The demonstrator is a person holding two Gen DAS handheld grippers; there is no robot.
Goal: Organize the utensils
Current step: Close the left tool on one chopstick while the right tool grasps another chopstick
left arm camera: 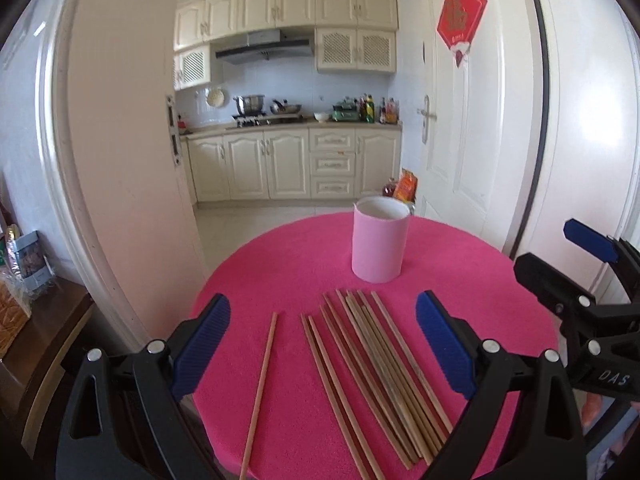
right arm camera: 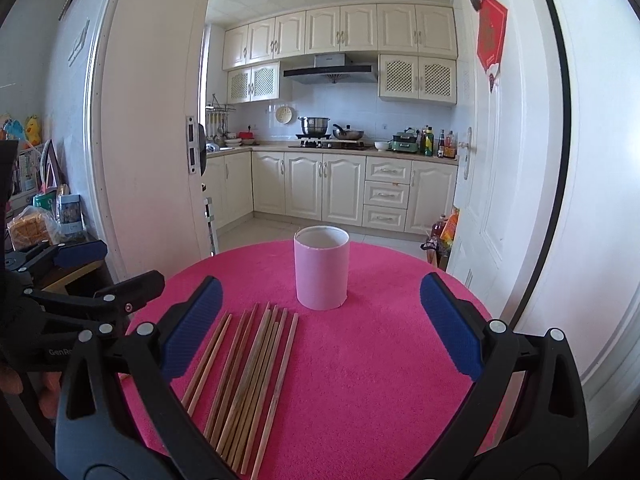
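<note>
Several wooden chopsticks (left arm camera: pixel 376 376) lie in a loose bundle on the round pink table (left arm camera: pixel 304 256). One single chopstick (left arm camera: pixel 262 384) lies apart to their left. Beyond them stands an upright pink cup (left arm camera: pixel 380 240), hollow and without contents in view. My left gripper (left arm camera: pixel 322 344) hovers open over the chopsticks, holding nothing. In the right wrist view the bundle of chopsticks (right arm camera: pixel 248 376) sits left of centre and the pink cup (right arm camera: pixel 321 268) stands ahead. My right gripper (right arm camera: pixel 320 328) is open, with nothing between its fingers. The right gripper (left arm camera: pixel 576 280) shows at the left view's right edge.
The table (right arm camera: pixel 384 360) stands in a doorway facing a kitchen with cream cabinets (right arm camera: pixel 324 192). A white door (left arm camera: pixel 472 128) is at right, a door frame (left arm camera: pixel 120 160) at left. A cluttered side shelf (right arm camera: pixel 44 216) stands left of the table. Bottles (right arm camera: pixel 444 232) sit on the floor.
</note>
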